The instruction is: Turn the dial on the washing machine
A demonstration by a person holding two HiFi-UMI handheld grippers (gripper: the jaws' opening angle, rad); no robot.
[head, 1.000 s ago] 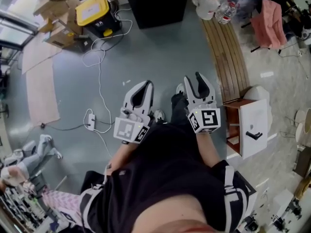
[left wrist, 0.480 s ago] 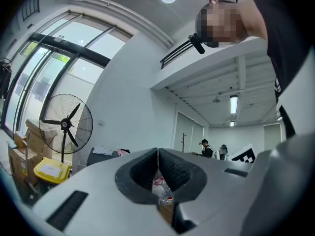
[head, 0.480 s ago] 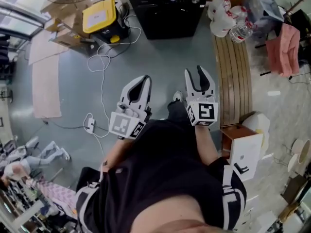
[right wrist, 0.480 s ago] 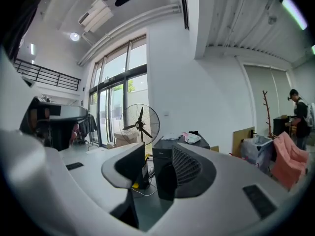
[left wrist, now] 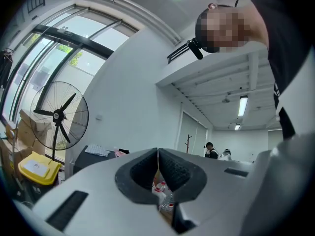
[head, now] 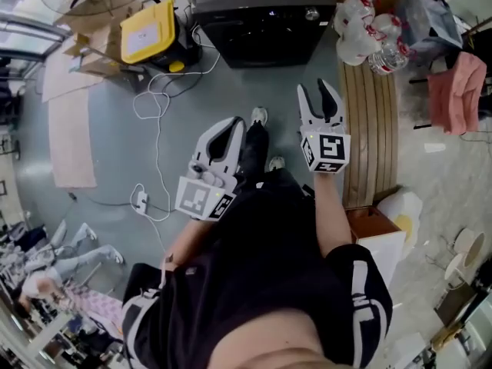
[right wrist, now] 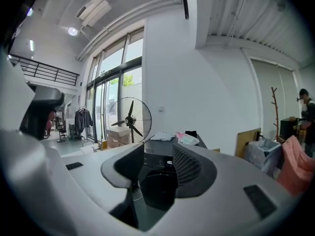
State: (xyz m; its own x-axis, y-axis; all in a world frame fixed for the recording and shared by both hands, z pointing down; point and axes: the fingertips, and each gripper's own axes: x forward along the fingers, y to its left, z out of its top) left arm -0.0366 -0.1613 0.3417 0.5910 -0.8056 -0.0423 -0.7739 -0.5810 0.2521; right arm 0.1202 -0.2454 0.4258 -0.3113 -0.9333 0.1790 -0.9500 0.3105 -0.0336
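Black and boxy, the front-loading washing machine stands on the grey floor at the far edge of the head view, and the small silvery round dial sits near its upper right corner, well apart from both tools. Held low, the left hand-held gripper has its jaws pressed together, empty. Its partner, the right hand-held gripper, points toward the machine, jaws opening with nothing between them. The dial's setting is probably too small to read.

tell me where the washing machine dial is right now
In the head view the dial sits at the right end of the black washing machine's front panel, top centre of the picture, just left of the white bags.
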